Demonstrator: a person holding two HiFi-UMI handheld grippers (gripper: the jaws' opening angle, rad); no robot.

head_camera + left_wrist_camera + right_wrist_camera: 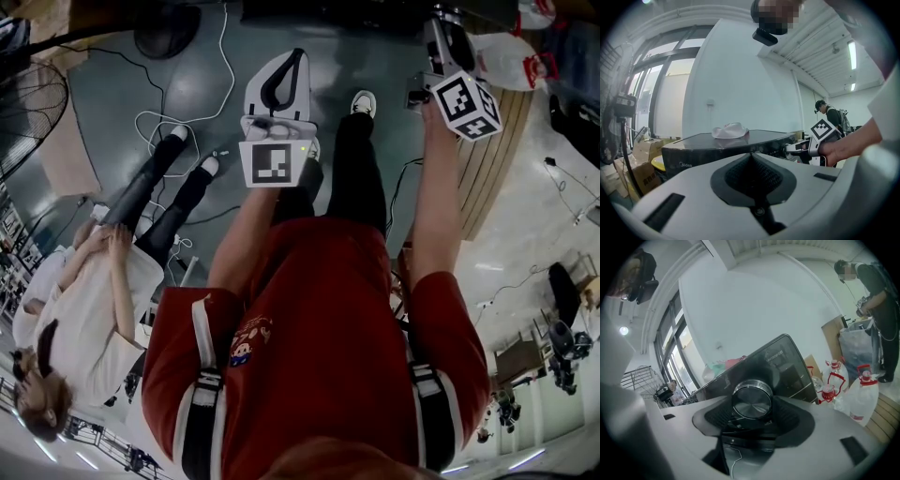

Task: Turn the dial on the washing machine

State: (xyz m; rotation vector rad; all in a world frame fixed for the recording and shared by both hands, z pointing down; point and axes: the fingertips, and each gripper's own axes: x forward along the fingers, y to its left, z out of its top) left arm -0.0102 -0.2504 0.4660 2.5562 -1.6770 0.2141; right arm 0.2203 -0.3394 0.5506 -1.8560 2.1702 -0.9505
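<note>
Right gripper view only: silver dial [751, 399] on the washer's [780, 363] dark front, gripped between the jaws | Left gripper view only: cloth [730, 130] on the washer's top, right gripper [794, 148] at its front | Left gripper [751, 159]: jaws closed, empty, held short of the washer | Head view: both arms outstretched

Holding the round silver dial [751, 399] of the dark washing machine [787, 359] between the jaws of right gripper [751, 411], red-capped bottles [860, 397] near at right.
</note>
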